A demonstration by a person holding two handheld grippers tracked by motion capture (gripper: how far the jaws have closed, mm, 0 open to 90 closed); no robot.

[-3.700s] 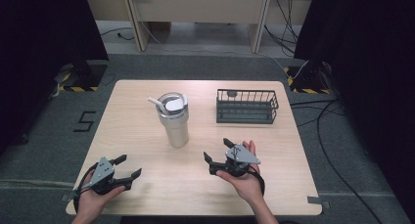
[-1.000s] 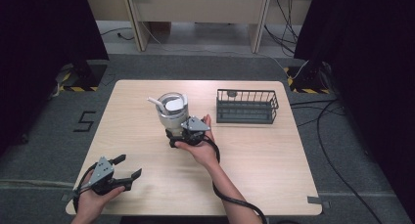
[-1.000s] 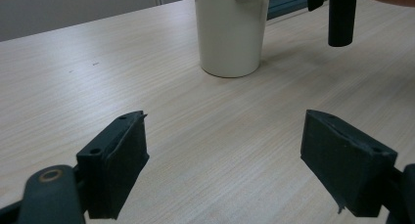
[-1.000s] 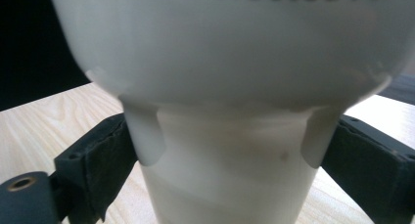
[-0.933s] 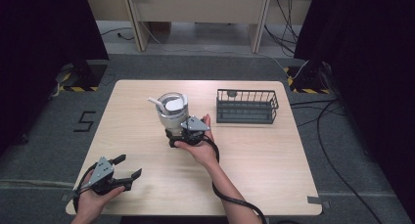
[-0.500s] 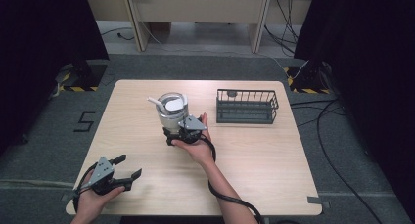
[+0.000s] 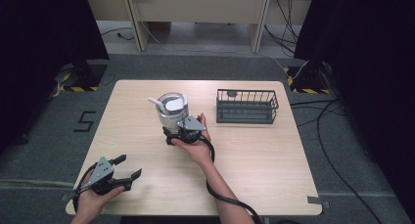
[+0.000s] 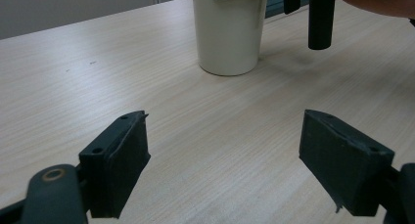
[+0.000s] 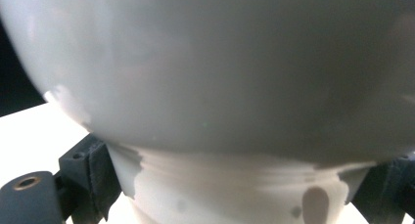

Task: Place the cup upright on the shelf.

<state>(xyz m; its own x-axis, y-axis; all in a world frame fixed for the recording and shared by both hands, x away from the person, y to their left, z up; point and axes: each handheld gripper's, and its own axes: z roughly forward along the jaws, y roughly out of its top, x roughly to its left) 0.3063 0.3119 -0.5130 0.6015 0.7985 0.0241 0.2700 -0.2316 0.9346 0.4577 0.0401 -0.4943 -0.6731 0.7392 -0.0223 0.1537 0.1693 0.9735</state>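
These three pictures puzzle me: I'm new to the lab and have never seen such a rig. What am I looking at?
No robot here: a person holds a hand-held tool in each hand, each with two black fingers. The high view looks down on a wooden table. On it stand a pale cup with a white utensil sticking out, and a dark wire basket. The other two pictures come from cameras riding on the tools. The left gripper hovers open near the table's front edge; its view shows the cup ahead. The right gripper is at the cup's base; in its view the cup sits between the fingers, though I cannot tell whether they grip it.
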